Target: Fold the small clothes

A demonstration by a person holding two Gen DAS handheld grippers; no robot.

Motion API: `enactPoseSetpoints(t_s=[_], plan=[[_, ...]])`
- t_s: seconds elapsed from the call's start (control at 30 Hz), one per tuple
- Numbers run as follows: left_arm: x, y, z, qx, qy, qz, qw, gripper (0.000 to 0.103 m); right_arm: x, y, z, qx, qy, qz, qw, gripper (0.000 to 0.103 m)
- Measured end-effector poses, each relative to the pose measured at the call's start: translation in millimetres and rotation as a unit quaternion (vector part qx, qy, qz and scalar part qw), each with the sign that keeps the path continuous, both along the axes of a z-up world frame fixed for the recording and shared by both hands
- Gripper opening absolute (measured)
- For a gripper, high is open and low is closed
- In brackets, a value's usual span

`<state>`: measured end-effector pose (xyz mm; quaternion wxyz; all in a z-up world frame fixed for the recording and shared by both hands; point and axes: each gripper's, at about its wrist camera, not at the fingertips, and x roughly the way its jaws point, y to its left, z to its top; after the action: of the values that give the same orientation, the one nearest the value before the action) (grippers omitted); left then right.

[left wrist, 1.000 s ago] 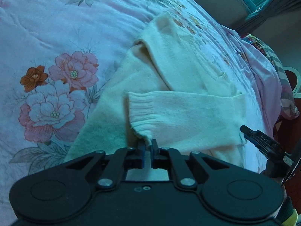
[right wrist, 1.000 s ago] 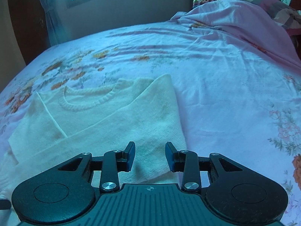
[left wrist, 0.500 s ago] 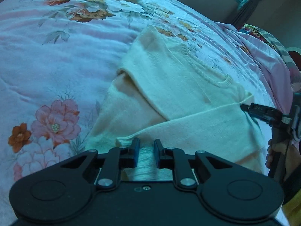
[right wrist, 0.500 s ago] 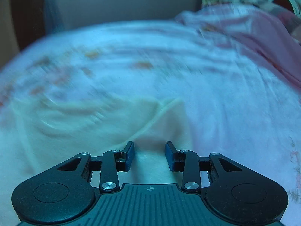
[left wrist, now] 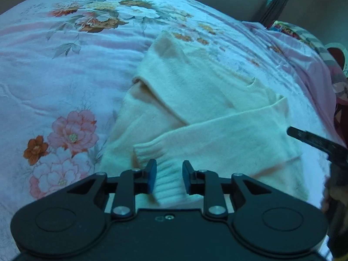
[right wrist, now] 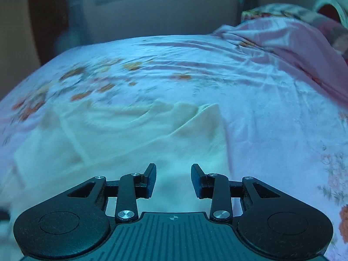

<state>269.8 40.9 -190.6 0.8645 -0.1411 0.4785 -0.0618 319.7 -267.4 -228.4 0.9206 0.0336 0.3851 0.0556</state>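
Left wrist view: the left gripper [left wrist: 167, 174] is at the bottom middle of the frame, and its jaws are opening. The ribbed cuff [left wrist: 156, 158] of a sleeve lies between the 2 blue pads [left wrist: 151, 175], but the pads do not press on it, so the cuff is let go. The sleeve lies across the cream sweater [left wrist: 195, 100], which fills the middle of the frame on the flowered bed [left wrist: 54, 69]. The other sleeve looks folded in too, on the upper left part of the sweater. I think the sleeve-folding step is just ending. The right gripper [left wrist: 292, 131] pokes in at the right edge, near the sweater's right side.

Right wrist view: the right gripper [right wrist: 173, 180] sits at the bottom middle, with its jaws spread apart and nothing pinched. This picture is a bit blurry. The sweater [right wrist: 108, 134] lies in the lower left and middle, and its right edge runs under and just past the gripper. The bed [right wrist: 261, 108] fills the rest, with a bunched pink cover [right wrist: 282, 39] at the upper right.

Next, I think both grippers need to pinch 1 end of the sweater and fold it over in half. They should grab only the top edge, and lift gently so the 2 sleeves stay tucked in.
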Motion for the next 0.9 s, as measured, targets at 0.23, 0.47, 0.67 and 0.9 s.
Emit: enactPoseSetpoints(t_s=[0.23,0.47,0.67,0.9], plan=[[-24.0,1.2,12.8,0.012,0.003,-0.001,0.9999,0.026,-50.8,1.2,3.3,0.015,0.034,-0.022,0.999,0.035],[-78.1,19.7,6.3,0.029,0.010,0.006,0.9995,0.026,-136.4,14.0,11.7,0.040,0.037,0.000,0.999,0.035],[-109.8,22.5,10.8,0.042,0.010,-0.006,0.9990,0.026,-184.0,19.9,-10.6,0.028,0.069,0.001,0.997,0.035],[-140.1,35.6,18.0,0.031,0.017,-0.001,0.9994,0.026,-224.1,8.7,0.9,0.027,0.069,0.000,0.997,0.035]])
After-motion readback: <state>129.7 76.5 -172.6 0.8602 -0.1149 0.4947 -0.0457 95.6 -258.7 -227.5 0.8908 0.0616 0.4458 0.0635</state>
